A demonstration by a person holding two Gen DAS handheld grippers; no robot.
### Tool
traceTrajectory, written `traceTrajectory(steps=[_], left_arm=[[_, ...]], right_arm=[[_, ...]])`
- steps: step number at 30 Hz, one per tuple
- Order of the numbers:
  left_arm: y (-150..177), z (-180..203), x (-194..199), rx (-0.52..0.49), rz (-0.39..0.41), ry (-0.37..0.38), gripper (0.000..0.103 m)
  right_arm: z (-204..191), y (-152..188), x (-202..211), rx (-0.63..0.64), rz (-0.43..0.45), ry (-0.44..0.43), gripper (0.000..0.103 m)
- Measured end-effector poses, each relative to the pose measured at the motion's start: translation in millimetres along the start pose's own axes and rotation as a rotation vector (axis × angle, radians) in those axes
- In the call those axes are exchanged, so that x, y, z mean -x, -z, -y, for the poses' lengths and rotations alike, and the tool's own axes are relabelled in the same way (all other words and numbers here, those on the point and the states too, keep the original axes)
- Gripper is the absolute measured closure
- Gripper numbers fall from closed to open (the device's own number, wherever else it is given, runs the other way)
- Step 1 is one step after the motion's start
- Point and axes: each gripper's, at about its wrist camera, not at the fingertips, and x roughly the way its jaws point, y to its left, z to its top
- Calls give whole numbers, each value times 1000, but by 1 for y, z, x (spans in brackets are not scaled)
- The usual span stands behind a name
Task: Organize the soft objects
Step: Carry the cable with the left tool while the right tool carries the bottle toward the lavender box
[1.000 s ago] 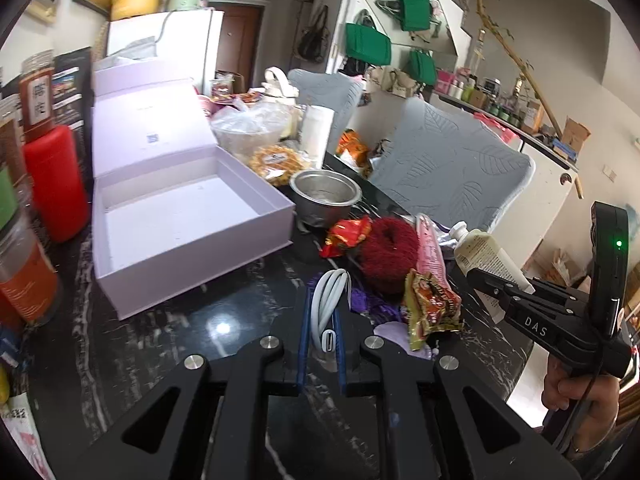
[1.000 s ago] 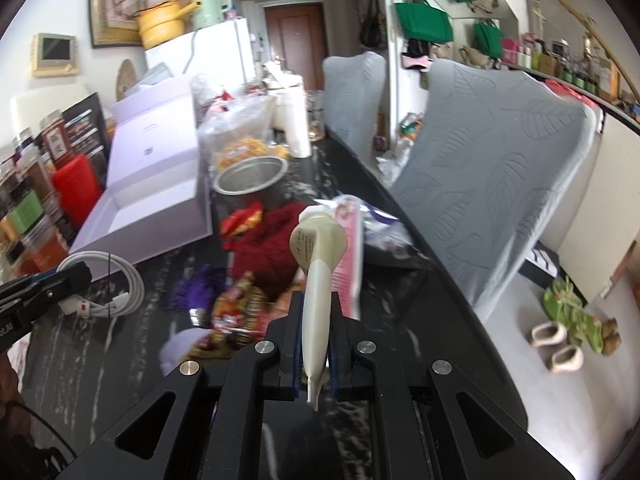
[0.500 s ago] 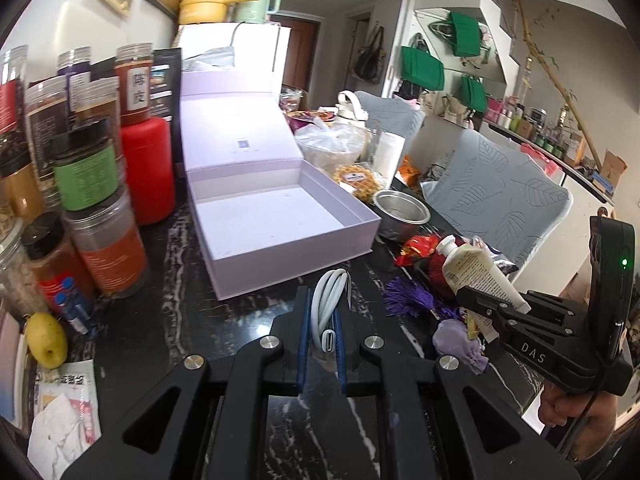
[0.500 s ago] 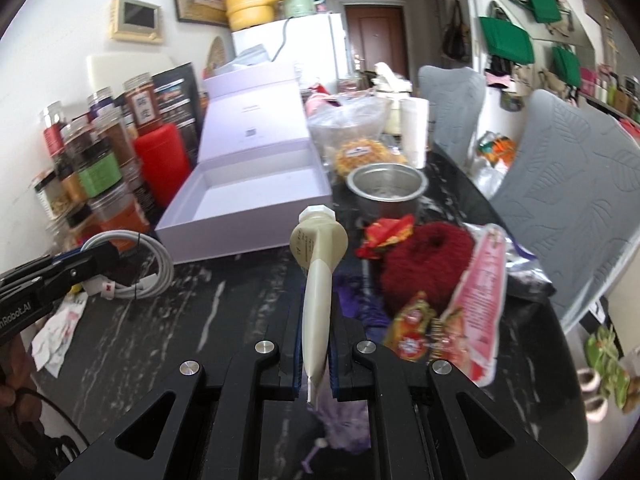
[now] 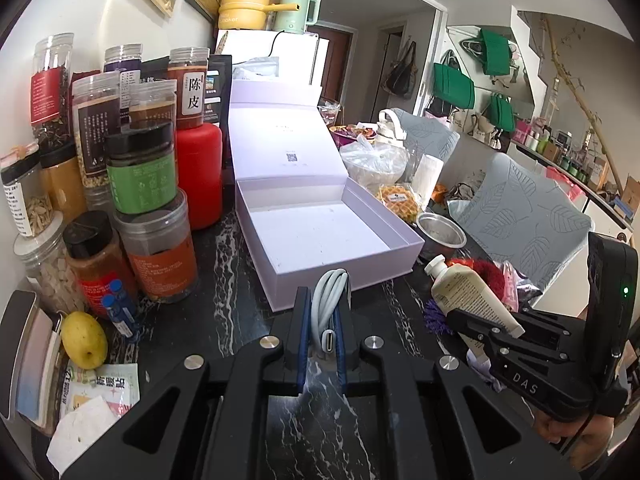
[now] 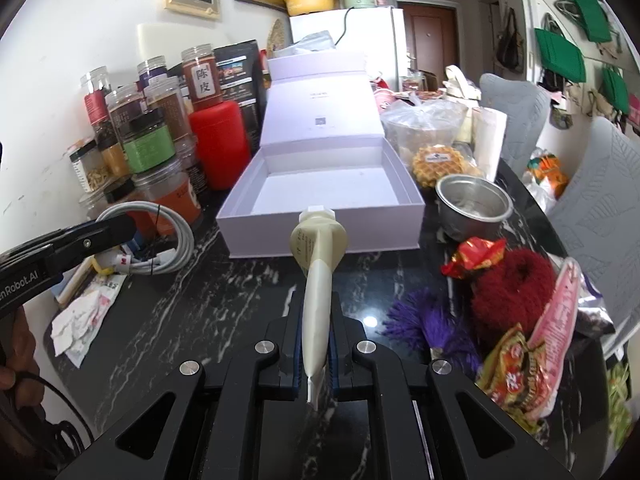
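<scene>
A cluttered black marble table (image 6: 224, 292) is filling my view. I am clamping my right gripper (image 6: 316, 344) on a cream tube (image 6: 318, 280), cap pointing ahead at the empty lilac box (image 6: 320, 228). My left gripper (image 5: 320, 332) is pinching a coiled white cable (image 5: 328, 300). Nothing is boxed yet; soft items are waiting to the right.

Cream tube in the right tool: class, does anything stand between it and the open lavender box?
Nothing visible does. The cream tube, clamped in the right tool, points at the open lavender box; only bare dark tabletop lies between.
</scene>
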Motion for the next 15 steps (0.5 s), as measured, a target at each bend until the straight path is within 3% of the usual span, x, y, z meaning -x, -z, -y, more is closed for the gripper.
traceTrajectory(steps=[15], left_arm=[[-65,8,-13,-54,92,9,92]], right_arm=[[-12,-57,-3,73,56,-11,93]])
